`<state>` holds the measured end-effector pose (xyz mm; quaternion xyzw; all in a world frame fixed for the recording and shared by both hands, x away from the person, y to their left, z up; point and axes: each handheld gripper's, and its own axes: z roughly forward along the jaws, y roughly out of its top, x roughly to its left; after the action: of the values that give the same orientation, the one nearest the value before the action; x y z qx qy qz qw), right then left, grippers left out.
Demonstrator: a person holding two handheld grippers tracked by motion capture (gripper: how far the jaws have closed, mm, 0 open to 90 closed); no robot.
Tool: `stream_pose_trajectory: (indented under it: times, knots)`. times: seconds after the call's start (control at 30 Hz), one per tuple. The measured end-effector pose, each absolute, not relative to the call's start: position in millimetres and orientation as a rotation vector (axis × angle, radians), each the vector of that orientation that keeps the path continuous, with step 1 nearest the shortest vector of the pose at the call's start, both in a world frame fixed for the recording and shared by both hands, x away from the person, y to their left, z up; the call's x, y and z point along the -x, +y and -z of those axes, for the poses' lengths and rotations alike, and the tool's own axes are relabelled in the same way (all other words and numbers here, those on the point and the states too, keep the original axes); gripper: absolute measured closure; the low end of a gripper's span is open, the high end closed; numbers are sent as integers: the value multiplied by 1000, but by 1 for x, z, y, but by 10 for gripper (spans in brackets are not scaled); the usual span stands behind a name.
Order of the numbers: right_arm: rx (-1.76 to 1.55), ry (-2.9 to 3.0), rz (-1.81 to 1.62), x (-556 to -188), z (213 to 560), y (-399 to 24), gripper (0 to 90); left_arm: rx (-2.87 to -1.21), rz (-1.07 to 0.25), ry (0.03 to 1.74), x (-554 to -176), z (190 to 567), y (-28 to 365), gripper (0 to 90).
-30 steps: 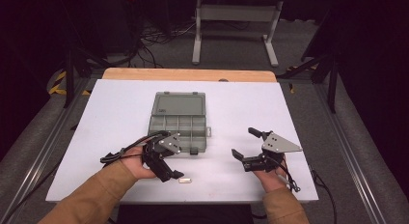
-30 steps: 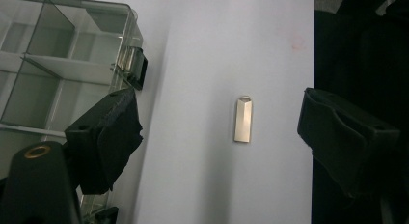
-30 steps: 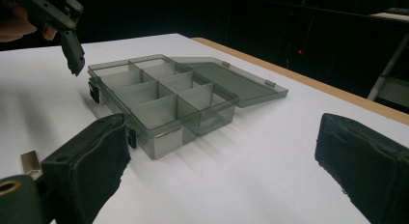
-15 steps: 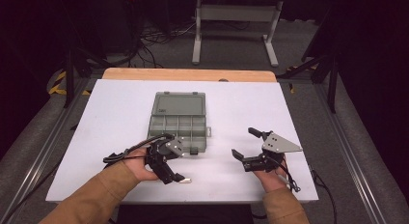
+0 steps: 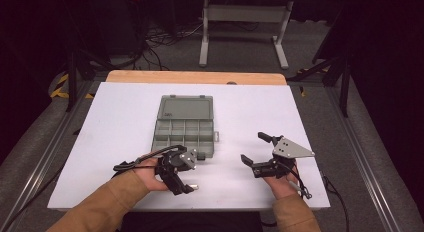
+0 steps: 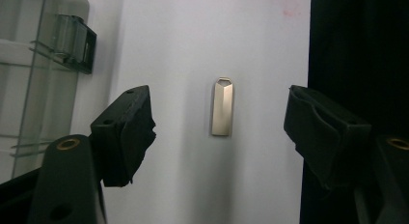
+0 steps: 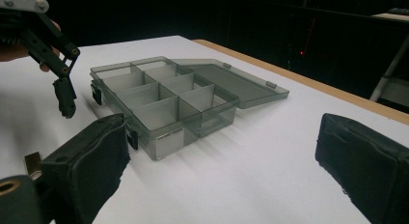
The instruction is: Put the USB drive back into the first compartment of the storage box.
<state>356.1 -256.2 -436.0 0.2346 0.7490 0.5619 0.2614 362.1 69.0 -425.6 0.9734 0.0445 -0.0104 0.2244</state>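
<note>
From where I stood, the small metal flash drive (image 5: 193,187) was hard to make out on the white table (image 5: 120,122); from above it was only a pale sliver near the front edge, partly covered by the left gripper (image 5: 181,184). The left gripper view made it plain: the drive (image 6: 222,106) lay flat on the white surface between the two black pads (image 6: 124,132), touching neither, close to the table's front edge. Those jaws stood wide apart, one on each side of it. The clear grey organizer box (image 5: 183,128) sat open near the middle of the table, lid laid back toward the far edge, its compartments looking bare. The right gripper (image 5: 259,152) rested toward the front right corner, jaws also spread, well apart from the drive, which showed cut off behind its near pad (image 7: 33,164).
</note>
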Motion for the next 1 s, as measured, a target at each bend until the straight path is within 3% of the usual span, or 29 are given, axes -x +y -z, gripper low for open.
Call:
stream_pose_trajectory:
  times: [0.43, 1.0]
  knots:
    - [-628, 2029, -1524, -356, 436, -256, 53, -2745, 33, 106, -361, 439, 61, 358]
    - [-628, 2029, -1524, -356, 436, -256, 53, -2787, 1, 92, -358, 449, 54, 535]
